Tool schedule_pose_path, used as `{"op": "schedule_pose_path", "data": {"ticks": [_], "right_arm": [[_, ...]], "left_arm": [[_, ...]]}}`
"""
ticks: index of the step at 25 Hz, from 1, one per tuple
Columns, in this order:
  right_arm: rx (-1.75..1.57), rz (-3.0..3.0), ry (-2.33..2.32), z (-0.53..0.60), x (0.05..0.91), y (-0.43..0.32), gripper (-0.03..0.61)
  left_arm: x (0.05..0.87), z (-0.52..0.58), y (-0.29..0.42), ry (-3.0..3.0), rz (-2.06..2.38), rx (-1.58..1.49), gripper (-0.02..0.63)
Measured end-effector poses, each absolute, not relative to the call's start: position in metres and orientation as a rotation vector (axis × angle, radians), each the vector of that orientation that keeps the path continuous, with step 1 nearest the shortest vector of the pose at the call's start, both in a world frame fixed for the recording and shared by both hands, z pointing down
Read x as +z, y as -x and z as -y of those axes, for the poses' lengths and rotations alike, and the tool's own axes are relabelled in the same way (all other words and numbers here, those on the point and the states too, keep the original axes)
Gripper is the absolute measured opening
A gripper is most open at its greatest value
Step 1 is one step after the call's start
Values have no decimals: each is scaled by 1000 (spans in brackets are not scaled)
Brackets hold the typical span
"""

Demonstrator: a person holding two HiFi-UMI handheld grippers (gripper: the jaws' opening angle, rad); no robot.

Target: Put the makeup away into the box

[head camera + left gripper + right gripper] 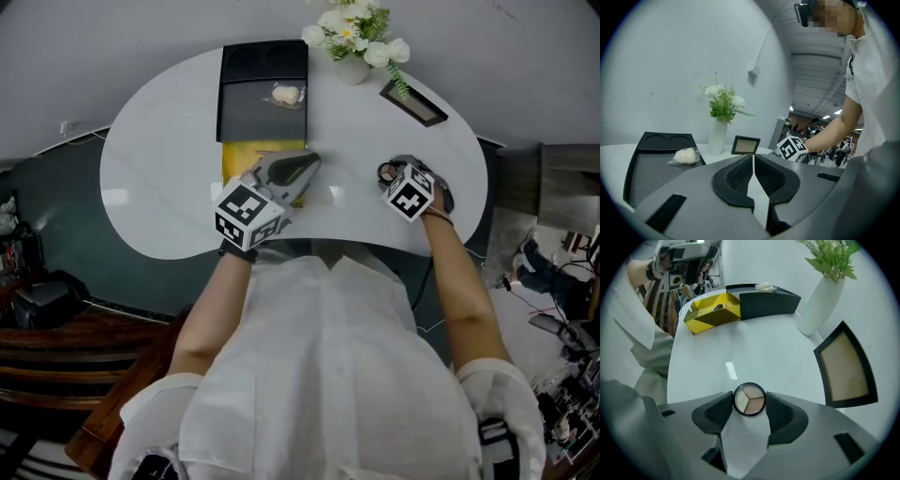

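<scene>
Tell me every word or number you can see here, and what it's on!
None: no words or numbers can be read anywhere.
White marker cubes: only black square patterns, not letters.
Yellow cardboard box: a black stripe, no print visible.
Black-framed picture: blank.

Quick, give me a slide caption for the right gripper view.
Right gripper, fingers open, straddles a round three-shade compact on the white table; yellow box beyond.

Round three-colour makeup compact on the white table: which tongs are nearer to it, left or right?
Right. The right tongs stand open around the compact; the left tongs, shut, are apart from it, by the yellow box.
</scene>
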State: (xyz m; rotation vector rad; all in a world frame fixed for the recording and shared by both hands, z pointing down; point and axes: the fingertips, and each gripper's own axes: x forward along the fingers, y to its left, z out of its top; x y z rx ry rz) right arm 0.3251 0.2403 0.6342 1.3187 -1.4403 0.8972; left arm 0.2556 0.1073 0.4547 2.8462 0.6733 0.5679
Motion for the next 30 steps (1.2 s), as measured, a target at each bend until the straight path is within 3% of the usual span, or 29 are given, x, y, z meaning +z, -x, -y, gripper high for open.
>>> {"op": "schedule_pose_path", "data": {"ticks": [14,30], "right_arm": [[935,1409,-1268,-235,636,-326,213],[948,1373,-1328,-222,625,-319,212]], "left_arm": [[455,-96,-247,-2850,-602,533,26],[453,-23,-188,-2877,-321,474,26]]}}
